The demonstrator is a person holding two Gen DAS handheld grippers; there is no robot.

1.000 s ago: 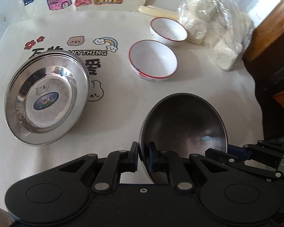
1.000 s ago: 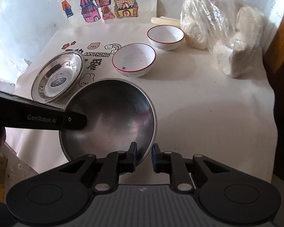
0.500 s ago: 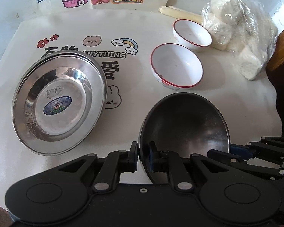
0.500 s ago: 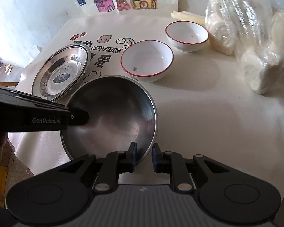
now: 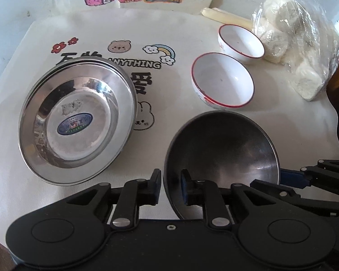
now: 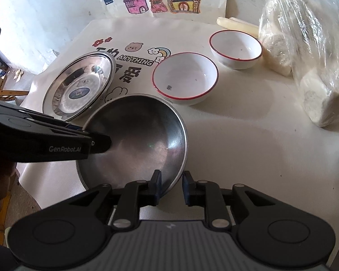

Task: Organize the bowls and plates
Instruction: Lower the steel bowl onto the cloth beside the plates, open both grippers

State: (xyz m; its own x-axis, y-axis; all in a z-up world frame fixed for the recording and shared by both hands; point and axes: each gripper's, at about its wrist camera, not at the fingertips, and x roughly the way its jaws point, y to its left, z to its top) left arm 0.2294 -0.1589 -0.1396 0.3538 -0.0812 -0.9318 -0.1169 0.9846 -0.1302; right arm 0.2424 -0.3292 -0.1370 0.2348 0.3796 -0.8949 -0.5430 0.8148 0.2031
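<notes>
Two-handed carry of a dark, round stainless-steel plate (image 6: 133, 140), shown above the cloth-covered counter (image 6: 248, 140). The left gripper (image 5: 170, 186) pinches the plate's near-left rim between its pads, one pad outside and one inside the wall; the right gripper (image 6: 171, 186) does the same at the opposite edge. Holding a wide, shallow, slippery dish at two rim points probably keeps it level and stops it from swinging.

To the left lies a shiny, round steel plate with a blue oval sticker (image 5: 76, 122); a second rim showing behind it suggests that it already sits on another, so it is the likely destination for stacking like with like. Two white bowls with red rims (image 5: 222, 80) (image 5: 240, 40) stand apart, unstacked, further back on the right. A clear plastic bag of white lumps (image 5: 291, 45) rests beyond them, outside the work.
</notes>
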